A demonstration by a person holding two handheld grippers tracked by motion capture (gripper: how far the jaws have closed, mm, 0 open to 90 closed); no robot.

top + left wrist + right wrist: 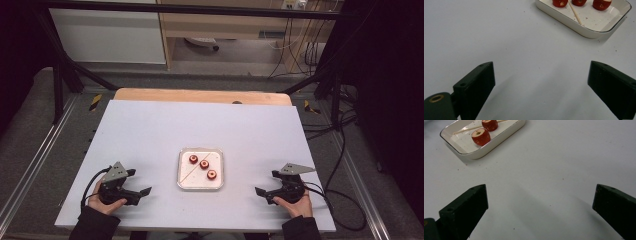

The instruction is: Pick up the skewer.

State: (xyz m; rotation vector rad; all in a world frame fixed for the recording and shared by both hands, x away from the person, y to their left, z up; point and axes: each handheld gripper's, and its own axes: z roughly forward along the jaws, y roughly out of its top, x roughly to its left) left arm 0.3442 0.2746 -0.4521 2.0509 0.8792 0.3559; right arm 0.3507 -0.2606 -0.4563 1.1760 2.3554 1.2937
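A white square tray (200, 185) sits in the middle of the white table, nearer the front edge. In it lie three red fruit pieces (204, 164) in a diagonal row and a thin wooden skewer (192, 170). My left gripper (142, 192) rests on the table left of the tray, jaws wide open and empty. My right gripper (262, 192) rests to the tray's right, also open and empty. The left gripper view has the tray (574, 23) at upper right with the skewer (575, 12). The right gripper view has the tray (499, 142) at upper left with a red piece (481, 136).
The white table top (200, 125) lies on a wooden board (200, 96) that shows at the far edge. Black frame bars and cables stand around the table, with cables trailing at the right (340, 165).
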